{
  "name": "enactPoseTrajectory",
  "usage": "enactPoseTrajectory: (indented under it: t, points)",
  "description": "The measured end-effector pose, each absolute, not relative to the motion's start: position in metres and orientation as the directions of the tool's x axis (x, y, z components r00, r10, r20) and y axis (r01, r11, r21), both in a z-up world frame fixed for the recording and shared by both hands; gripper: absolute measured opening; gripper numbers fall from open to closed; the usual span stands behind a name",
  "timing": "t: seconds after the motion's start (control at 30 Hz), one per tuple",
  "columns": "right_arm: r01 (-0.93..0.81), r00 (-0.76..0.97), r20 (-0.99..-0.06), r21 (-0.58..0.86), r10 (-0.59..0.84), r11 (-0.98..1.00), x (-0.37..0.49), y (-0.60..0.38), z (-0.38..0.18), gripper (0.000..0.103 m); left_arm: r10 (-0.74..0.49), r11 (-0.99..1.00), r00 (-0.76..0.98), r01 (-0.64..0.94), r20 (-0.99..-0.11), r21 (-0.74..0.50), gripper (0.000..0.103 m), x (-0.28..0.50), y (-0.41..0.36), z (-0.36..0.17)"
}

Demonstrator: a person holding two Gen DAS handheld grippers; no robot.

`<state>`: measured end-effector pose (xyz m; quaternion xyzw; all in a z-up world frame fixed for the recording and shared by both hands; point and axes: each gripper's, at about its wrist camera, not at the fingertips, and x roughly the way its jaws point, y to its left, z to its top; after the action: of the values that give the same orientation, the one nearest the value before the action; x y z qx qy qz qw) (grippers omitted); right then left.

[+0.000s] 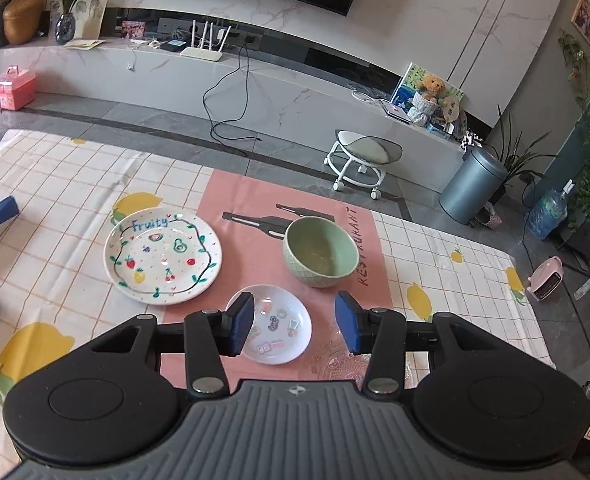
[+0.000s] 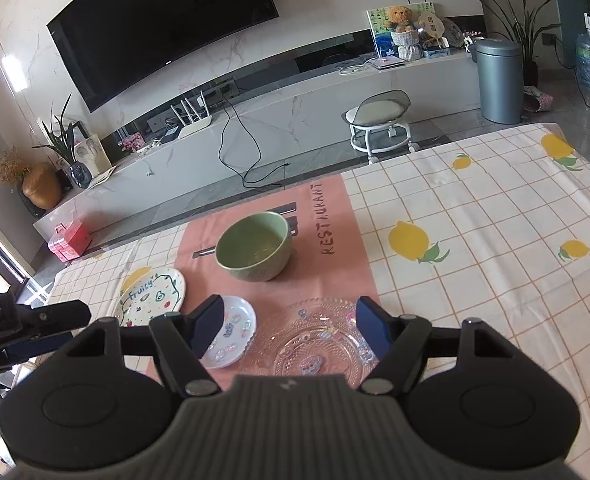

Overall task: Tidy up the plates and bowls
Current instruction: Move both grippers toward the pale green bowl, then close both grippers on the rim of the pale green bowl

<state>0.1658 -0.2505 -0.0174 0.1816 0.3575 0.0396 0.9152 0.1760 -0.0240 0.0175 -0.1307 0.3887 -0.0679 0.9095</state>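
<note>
Left hand-held gripper [image 1: 294, 326]: mine, jaws apart, empty, above the small white plate [image 1: 281, 326].
Right hand-held gripper [image 2: 289, 326]: mine, jaws apart, empty, over the clear glass plate [image 2: 319, 344].
Green bowl [image 1: 321, 252]: upright on pink mat [image 1: 255, 200].
Fruity plate [image 1: 162, 255]: on tabletop [image 1: 55, 184], left of the bowl.

A lemon-print checked cloth [image 2: 475, 216] covers the counter, with a pink mat [image 2: 323, 240] laid on it. Beyond stand a wall-mounted television [image 2: 163, 20], a white router [image 1: 205, 46], a wheeled stool [image 1: 361, 160], a grey bin [image 2: 499, 80] and a teddy bear [image 2: 401, 16].
</note>
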Motion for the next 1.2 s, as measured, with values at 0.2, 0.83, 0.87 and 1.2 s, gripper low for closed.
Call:
enactPoseTrajectory:
  t: [0.2, 0.83, 0.87, 1.2]
  points:
    - [0.078, 0.746, -0.648, 0.315, 0.154, 0.946, 0.204, -0.258, -0.016, 0.074, -0.257, 0.952, 0.660, 0.046, -0.706, -0.304, 0.064, 0.219, -0.047, 0.015]
    - [0.102, 0.554, -0.789, 0.381, 0.265, 0.919, 0.339, -0.256, -0.062, 0.062, -0.233, 0.939, 0.536, -0.093, -0.811, -0.331, 0.061, 0.326, -0.047, -0.056]
    - [0.111, 0.538, -0.802, 0.373, 0.260, 0.921, 0.343, -0.253, -0.067, 0.058, -0.233, 0.937, 0.524, -0.104, -0.819, -0.333, 0.059, 0.331, -0.045, -0.061]
    - [0.144, 0.458, -0.836, 0.406, 0.303, 0.902, 0.365, -0.234, -0.094, 0.028, -0.255, 0.924, 0.468, -0.140, -0.846, -0.356, 0.035, 0.344, -0.040, -0.088]
